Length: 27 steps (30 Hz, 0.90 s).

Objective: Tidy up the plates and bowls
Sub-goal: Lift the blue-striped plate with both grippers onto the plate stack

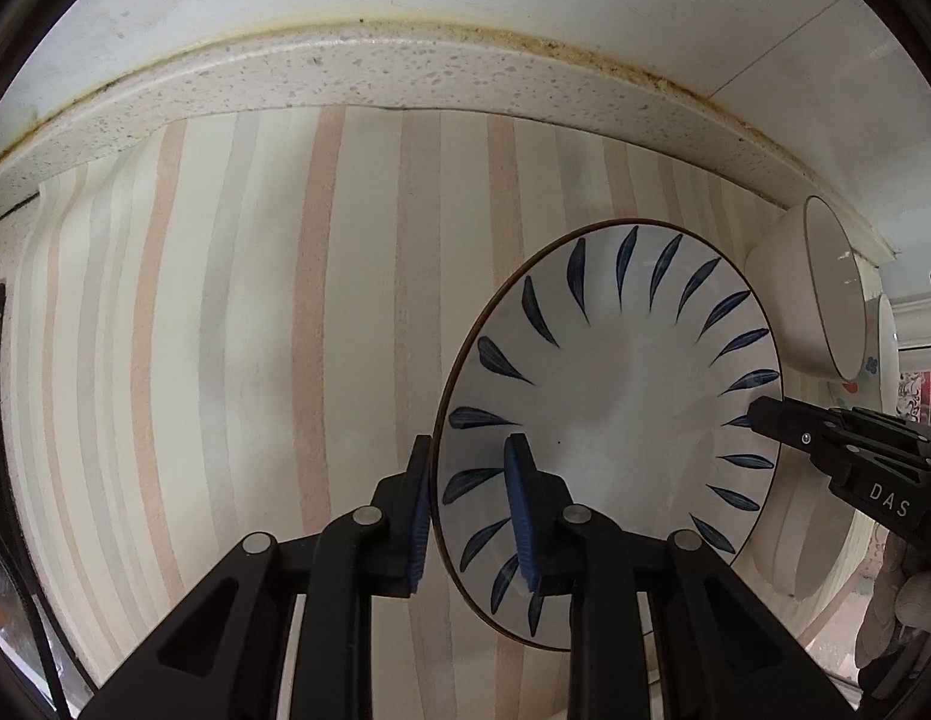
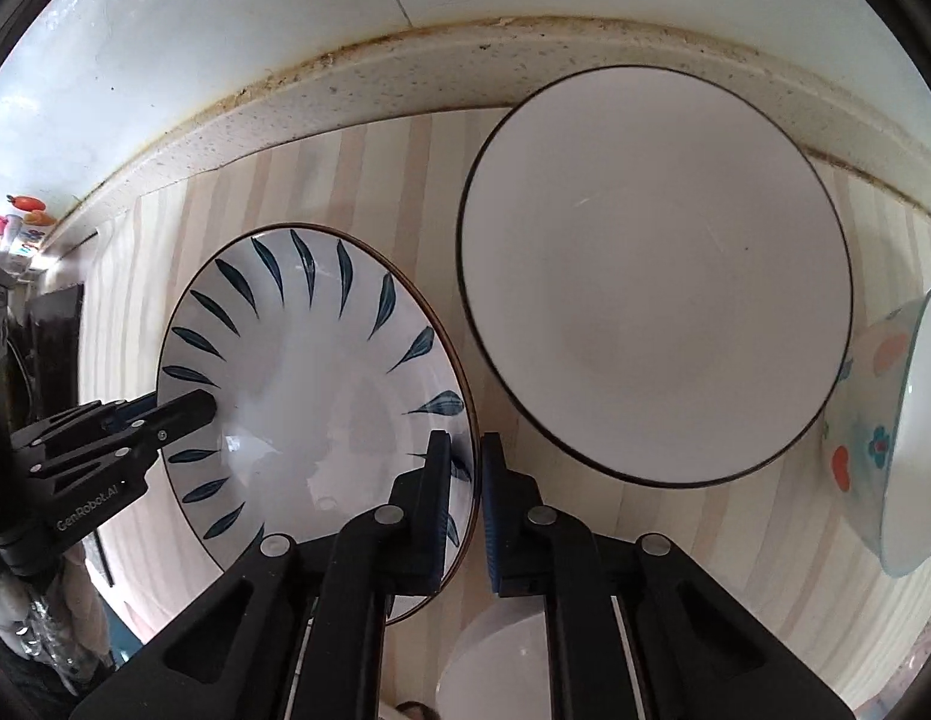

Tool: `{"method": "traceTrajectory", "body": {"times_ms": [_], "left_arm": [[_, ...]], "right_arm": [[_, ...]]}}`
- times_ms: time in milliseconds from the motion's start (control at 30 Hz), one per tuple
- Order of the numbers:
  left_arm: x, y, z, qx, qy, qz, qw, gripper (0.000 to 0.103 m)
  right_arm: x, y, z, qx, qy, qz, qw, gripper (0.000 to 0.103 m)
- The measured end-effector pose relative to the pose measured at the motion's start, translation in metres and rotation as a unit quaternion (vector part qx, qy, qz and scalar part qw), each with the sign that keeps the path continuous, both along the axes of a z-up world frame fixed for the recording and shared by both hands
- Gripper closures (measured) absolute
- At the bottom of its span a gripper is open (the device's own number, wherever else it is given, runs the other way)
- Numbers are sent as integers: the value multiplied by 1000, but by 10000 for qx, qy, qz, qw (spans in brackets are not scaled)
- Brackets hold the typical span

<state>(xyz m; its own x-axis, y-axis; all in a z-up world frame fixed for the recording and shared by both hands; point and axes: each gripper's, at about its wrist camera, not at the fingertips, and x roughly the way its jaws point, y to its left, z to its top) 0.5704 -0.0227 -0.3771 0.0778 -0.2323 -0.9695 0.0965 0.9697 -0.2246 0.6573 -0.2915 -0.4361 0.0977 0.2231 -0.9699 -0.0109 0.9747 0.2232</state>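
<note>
A white plate with blue leaf marks (image 1: 615, 396) lies on a striped mat (image 1: 225, 360). My left gripper (image 1: 470, 468) straddles its left rim, one blue pad outside the edge and the other on the inner slope, pressed on it. My right gripper (image 2: 465, 450) is shut on the same plate (image 2: 321, 384) at its right rim, which passes between the two pads. Each wrist view shows the other gripper at the opposite rim: the right gripper (image 1: 759, 414) and the left gripper (image 2: 189, 411). A large white bowl with a dark rim (image 2: 657, 276) stands right of the plate.
A bowl with coloured flower marks (image 2: 885, 438) sits at the far right, beyond the white bowl (image 1: 825, 294). A small white dish (image 2: 501, 660) lies near the front, under my right gripper. A speckled stone ledge (image 1: 405, 66) and a white wall close off the back.
</note>
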Motion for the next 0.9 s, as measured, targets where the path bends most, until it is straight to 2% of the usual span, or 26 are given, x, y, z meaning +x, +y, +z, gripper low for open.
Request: {"method": "traceTrajectory", "body": {"times_ms": [267, 567, 700, 900], "left_arm": [[-18, 0, 33, 11, -95, -30, 9999, 82], [-65, 10, 89, -11, -315, -96, 9995, 82], [-93, 14, 95, 43, -370, -97, 9993, 82], [-142, 11, 96, 105, -277, -85, 9995, 82]], "right_arm": [[-13, -1, 17, 198, -10, -12, 9998, 92], [-42, -5, 67, 452, -196, 150, 9987, 92], [-68, -1, 80, 482, -161, 304, 9982, 92], [-125, 5, 83, 646, -33, 489, 9967, 92]]}}
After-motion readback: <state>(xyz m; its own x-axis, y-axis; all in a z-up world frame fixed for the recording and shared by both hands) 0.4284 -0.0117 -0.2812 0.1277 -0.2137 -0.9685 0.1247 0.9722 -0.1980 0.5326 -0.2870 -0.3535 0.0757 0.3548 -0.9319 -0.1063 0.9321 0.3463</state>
